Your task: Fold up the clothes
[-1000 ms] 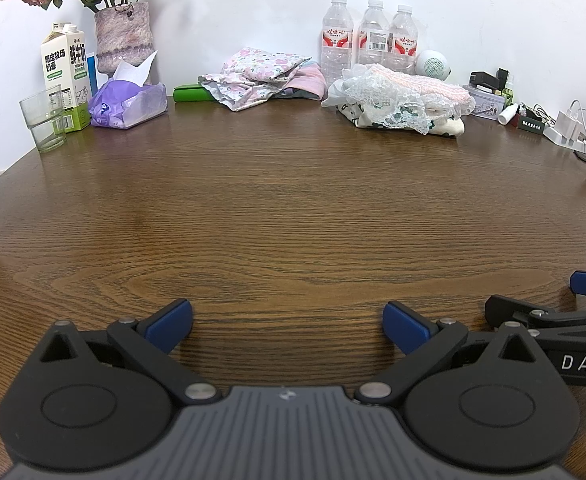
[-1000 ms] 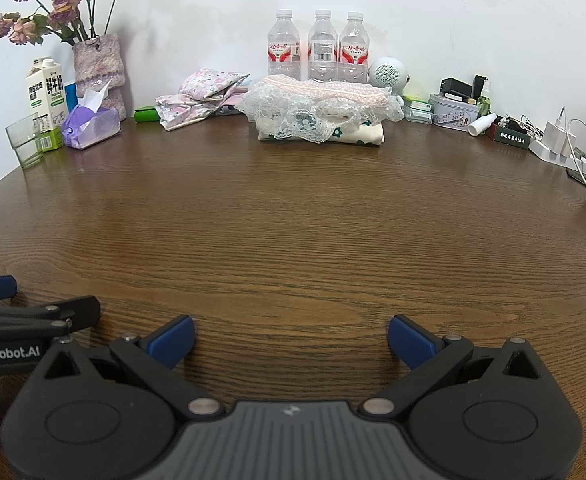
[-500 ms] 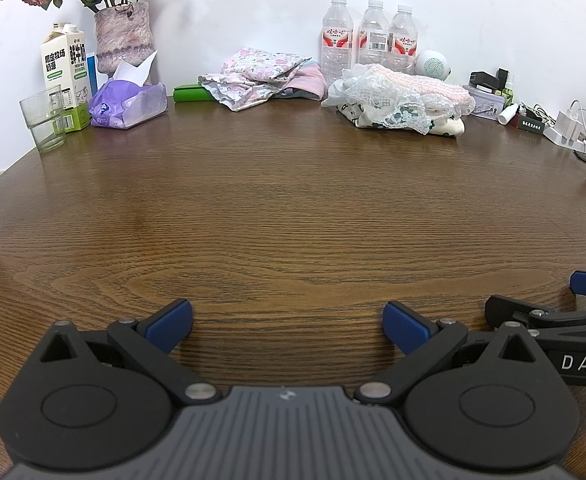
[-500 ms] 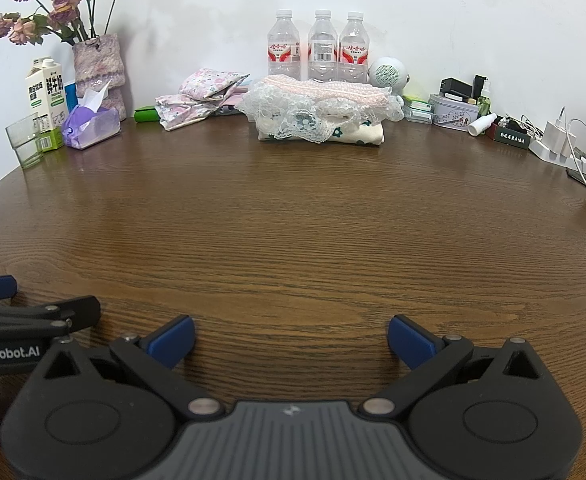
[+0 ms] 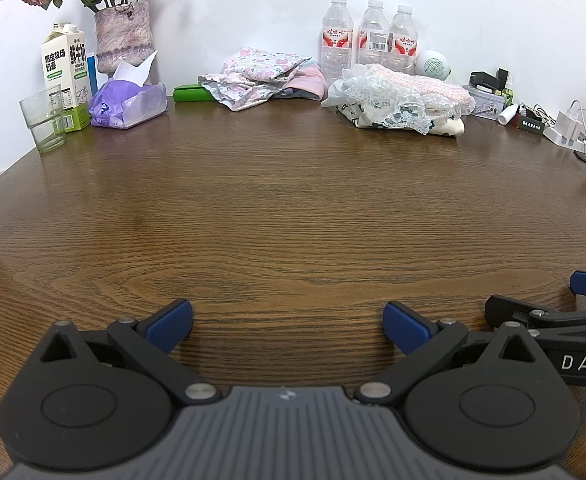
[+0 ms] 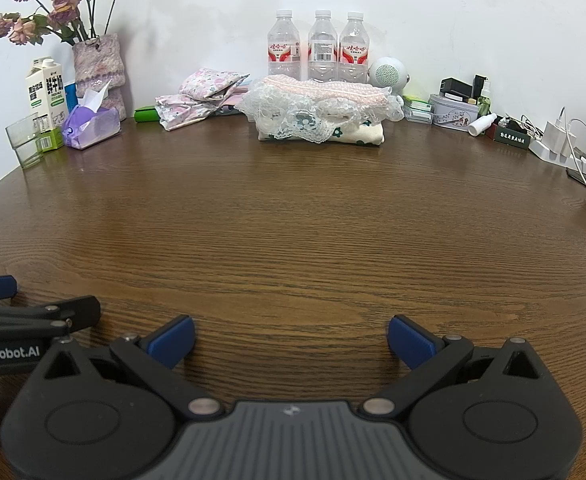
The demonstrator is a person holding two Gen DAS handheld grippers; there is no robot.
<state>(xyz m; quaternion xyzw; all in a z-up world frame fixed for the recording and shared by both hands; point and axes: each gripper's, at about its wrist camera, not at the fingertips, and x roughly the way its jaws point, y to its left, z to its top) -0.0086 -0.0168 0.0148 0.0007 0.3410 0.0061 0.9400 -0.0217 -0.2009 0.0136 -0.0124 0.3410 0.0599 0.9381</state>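
Left hand-held gripper [image 5: 287, 326] rests spread and empty over the brown wooden surface [image 5: 293, 208], lace-trimmed folded clothes [image 5: 403, 102] at its far edge, while the right hand-held gripper [image 6: 291, 338], likewise spread, faces that stack [image 6: 321, 114].

"GenRobot.AI" in white on side of left gripper [image 6: 13, 322]; "DAS" on right gripper [image 5: 553, 336]; milk carton [image 5: 65, 76] has Chinese chars, "FRESH MILK"; bottle labels [image 6: 320, 51] too small to read.
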